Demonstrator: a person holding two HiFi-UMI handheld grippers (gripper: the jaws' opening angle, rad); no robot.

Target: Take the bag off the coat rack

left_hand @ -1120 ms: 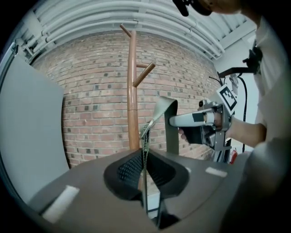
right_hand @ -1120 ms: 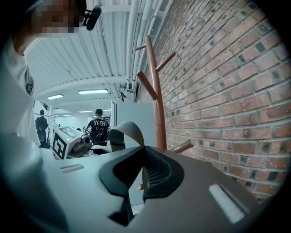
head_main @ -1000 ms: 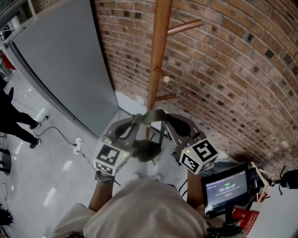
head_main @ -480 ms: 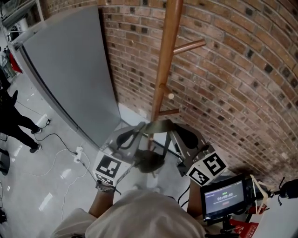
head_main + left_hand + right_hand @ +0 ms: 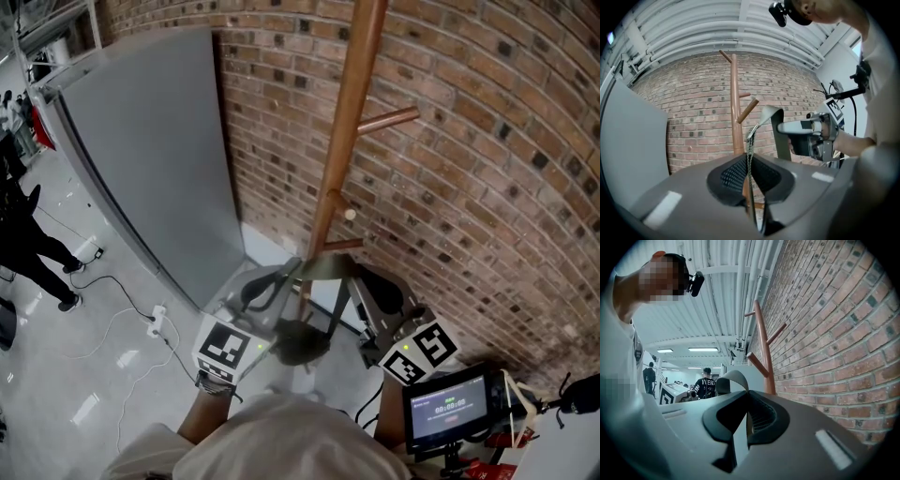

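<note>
The wooden coat rack (image 5: 342,159) stands against the brick wall. A dark olive bag (image 5: 300,342) hangs in front of its pole, just under the lowest peg (image 5: 342,246). The bag's strap (image 5: 323,267) is stretched between my two grippers. My left gripper (image 5: 284,275) is shut on the strap's chain end (image 5: 750,157). My right gripper (image 5: 361,275) is shut on the flat strap (image 5: 733,378), which arches out of its jaws. The left gripper view shows the right gripper (image 5: 806,133) beyond the strap (image 5: 768,115). I cannot tell whether the strap still touches a peg.
A tall grey panel (image 5: 159,141) leans at the left of the rack. A person (image 5: 23,234) stands on the floor at far left, near cables and a power strip (image 5: 155,305). A small screen on a mount (image 5: 450,408) sits by my right arm.
The head view has tilted up, showing more of the pole. Both grippers keep their hold on the strap, and the right gripper has drifted slightly right and down in the picture.
</note>
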